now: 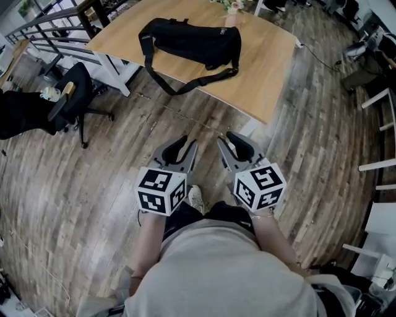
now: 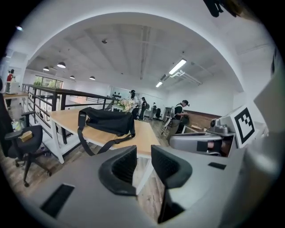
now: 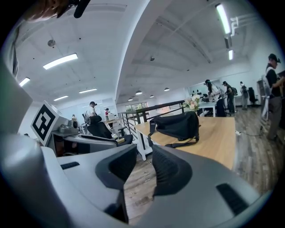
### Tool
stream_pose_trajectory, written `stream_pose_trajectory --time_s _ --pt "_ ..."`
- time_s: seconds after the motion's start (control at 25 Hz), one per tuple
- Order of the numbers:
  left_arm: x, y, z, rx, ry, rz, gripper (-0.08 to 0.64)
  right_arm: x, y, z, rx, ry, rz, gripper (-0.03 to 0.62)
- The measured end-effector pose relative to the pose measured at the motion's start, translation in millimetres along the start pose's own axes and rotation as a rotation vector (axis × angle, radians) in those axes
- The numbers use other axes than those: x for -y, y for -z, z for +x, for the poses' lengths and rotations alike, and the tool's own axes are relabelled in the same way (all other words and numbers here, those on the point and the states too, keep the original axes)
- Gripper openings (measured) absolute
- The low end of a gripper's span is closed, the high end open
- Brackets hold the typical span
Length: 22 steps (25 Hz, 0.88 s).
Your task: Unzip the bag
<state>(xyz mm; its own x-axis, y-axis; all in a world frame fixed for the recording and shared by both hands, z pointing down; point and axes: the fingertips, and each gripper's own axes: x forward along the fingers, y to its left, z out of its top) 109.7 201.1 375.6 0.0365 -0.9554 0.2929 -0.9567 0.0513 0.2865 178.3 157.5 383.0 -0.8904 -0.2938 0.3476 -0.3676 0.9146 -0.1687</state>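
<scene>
A black bag (image 1: 192,42) lies on a light wooden table (image 1: 266,68), its strap (image 1: 179,86) trailing toward the near edge. The same bag (image 2: 109,121) shows ahead in the left gripper view and, farther off, the bag (image 3: 177,125) in the right gripper view. My left gripper (image 1: 184,150) and right gripper (image 1: 228,147) are held side by side over the wooden floor, well short of the table. Both are open with nothing between their jaws. The left gripper (image 2: 143,164) and right gripper (image 3: 144,165) show a clear gap.
A black office chair (image 1: 71,99) stands left of the table beside a railing (image 1: 43,25). White furniture (image 1: 380,148) lines the right side. Several people (image 2: 180,116) stand at desks far back. A flower vase (image 1: 234,7) sits at the table's far edge.
</scene>
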Motion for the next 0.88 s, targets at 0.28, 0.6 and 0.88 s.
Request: stream_pose_trajectory --time_s 0.28,0.6,0.88 --pt "-28 -9 17 0.026 0.061 -0.106 0.112 8 -5 27 -0.025 0.032 0.018 0.103" --pt "-48 -17 32 0.016 0.051 -0.110 0.111 17 -18 53 -0.030 0.027 0.011 0.103" --pt "-81 -28 59 0.002 0.003 -0.143 0.110 30 -33 95 -0.040 -0.022 -0.007 0.104"
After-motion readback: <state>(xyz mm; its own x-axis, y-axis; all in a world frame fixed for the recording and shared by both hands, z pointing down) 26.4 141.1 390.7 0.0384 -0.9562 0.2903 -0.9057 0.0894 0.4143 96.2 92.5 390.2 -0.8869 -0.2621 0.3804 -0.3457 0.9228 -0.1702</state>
